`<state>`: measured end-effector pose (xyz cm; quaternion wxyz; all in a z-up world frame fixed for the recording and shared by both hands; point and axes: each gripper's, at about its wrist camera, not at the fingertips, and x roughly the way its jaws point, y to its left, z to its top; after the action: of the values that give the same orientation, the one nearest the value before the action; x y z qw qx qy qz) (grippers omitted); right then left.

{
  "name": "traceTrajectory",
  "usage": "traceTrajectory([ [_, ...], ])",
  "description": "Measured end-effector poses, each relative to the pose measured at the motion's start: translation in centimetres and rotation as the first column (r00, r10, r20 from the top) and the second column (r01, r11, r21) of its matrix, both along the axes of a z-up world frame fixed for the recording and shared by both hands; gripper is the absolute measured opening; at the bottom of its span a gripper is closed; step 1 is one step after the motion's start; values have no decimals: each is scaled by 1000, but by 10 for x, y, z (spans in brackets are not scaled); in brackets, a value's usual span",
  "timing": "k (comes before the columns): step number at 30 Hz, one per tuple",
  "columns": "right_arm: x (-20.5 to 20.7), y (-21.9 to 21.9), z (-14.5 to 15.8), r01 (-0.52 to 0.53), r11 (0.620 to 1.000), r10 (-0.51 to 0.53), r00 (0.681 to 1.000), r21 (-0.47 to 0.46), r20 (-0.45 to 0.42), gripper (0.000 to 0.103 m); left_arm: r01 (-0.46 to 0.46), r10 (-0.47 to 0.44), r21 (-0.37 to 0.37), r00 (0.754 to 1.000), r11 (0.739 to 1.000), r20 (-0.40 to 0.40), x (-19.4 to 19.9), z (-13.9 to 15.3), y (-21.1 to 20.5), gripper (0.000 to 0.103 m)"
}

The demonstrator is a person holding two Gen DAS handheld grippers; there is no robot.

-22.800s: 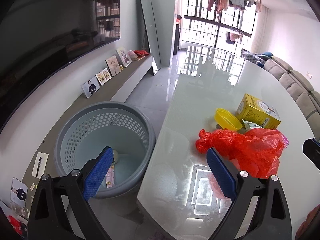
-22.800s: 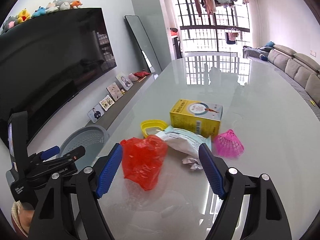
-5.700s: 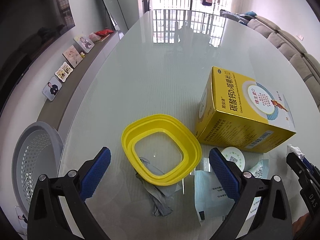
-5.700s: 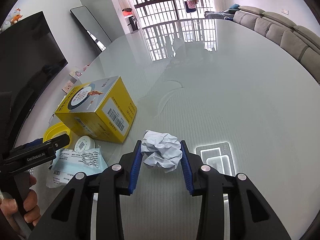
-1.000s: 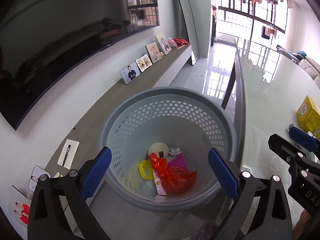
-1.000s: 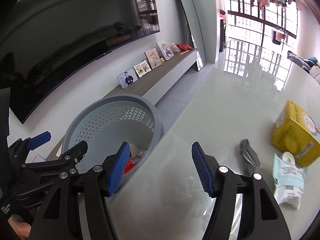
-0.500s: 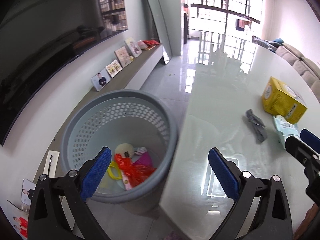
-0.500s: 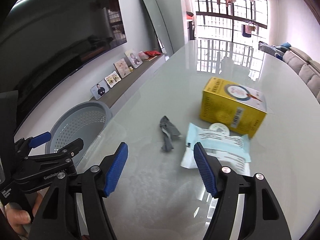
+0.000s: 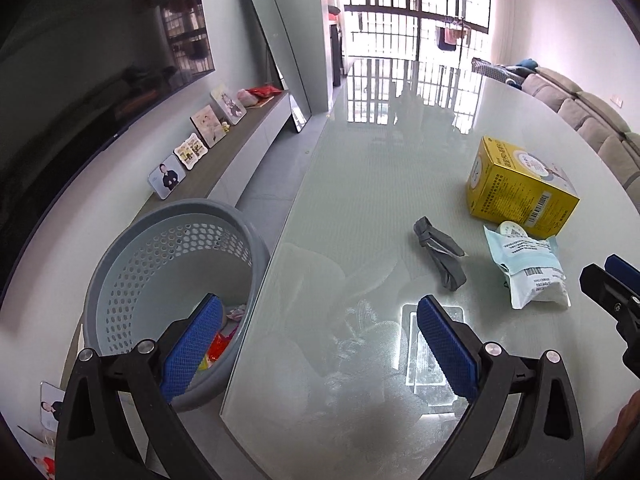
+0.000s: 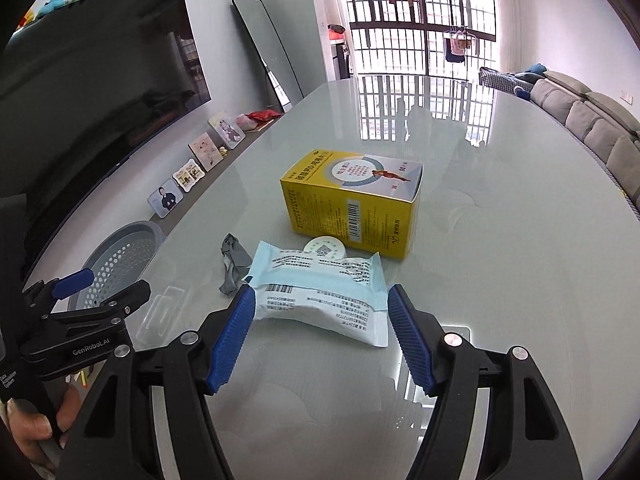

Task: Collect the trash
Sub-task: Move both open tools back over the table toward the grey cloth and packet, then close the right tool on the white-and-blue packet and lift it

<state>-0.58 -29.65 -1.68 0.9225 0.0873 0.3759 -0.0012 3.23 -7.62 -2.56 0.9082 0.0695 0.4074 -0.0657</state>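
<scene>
A pale blue and white wipes packet point(image 10: 320, 294) lies on the glass table, also in the left wrist view point(image 9: 528, 268). My right gripper point(image 10: 320, 336) is open, its blue pads on either side of the packet's near end, not touching. A grey crumpled scrap point(image 10: 234, 264) lies left of the packet, a yellow box point(image 10: 354, 210) behind it, a small white round lid point(image 10: 325, 248) between them. My left gripper point(image 9: 316, 348) is open and empty over the table's near left edge. The grey perforated basket point(image 9: 132, 264) on the floor holds red and yellow trash.
The glass table point(image 9: 380, 184) runs toward barred windows. A low shelf with photo frames point(image 9: 192, 148) and a dark TV line the left wall. A mirror point(image 9: 276, 48) leans there. A sofa point(image 10: 592, 120) stands at the right.
Both grippers have swung from the basket toward the table. My right gripper has come up close to the wipes packet, pads now on either side of it.
</scene>
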Motion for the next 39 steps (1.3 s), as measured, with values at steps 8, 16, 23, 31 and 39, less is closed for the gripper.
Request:
traceTrajectory([
  [8, 8, -10, -3, -35, 999, 35, 999, 14, -18, 66, -11, 11, 12, 1000, 1000, -1, 4, 5, -10, 96],
  [16, 19, -13, -4, -81, 996, 82, 996, 22, -26, 66, -44, 44, 21, 999, 999, 3, 15, 7, -9, 96],
  [23, 28, -14, -9, -124, 992, 125, 991, 21, -46, 66, -72, 71, 32, 997, 997, 16, 16, 13, -3, 96],
  [31, 41, -10, -13, -180, 984, 180, 982, 16, -64, 66, -95, 95, 31, 995, 995, 10, 20, 11, 4, 96],
  [39, 60, -8, -17, -254, 967, 255, 964, 19, -76, 69, -96, 96, 33, 995, 995, 5, 22, 9, 4, 96],
])
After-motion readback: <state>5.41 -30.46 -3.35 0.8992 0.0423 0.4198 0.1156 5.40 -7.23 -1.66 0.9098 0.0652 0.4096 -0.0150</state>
